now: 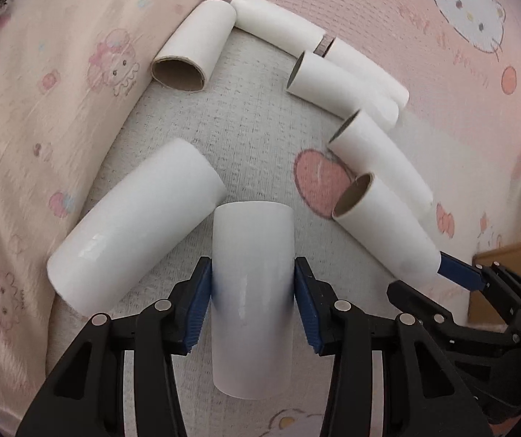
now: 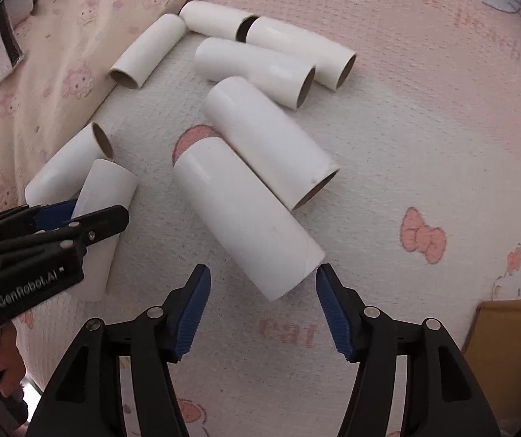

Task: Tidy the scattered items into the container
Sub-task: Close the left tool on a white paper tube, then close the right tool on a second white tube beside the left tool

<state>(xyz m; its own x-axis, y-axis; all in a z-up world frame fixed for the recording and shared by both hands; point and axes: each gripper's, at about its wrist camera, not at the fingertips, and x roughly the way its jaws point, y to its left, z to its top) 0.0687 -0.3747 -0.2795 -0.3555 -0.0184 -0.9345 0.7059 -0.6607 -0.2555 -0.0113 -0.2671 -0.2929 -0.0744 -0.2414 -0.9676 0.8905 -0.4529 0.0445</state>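
Note:
Several white paper rolls with cardboard cores lie scattered on a pink cartoon-print bedspread. In the left wrist view my left gripper [image 1: 253, 284] is shut on one white roll [image 1: 253, 255], its blue pads pressed on both sides. The same roll [image 2: 104, 196] and my left gripper [image 2: 78, 215] show at the left of the right wrist view. My right gripper [image 2: 263, 291] is open, its fingertips just short of the near end of another white roll [image 2: 242, 211]. It also shows at the lower right of the left wrist view [image 1: 457, 273], beside that roll [image 1: 380, 229].
A brown cardboard box [image 2: 508, 335] stands at the lower right, also in the left wrist view [image 1: 512, 255]. A folded peach quilt [image 1: 42, 91] lies along the left. More rolls lie beyond, such as a pair [image 2: 275, 62] and one with its core showing [image 1: 191, 51].

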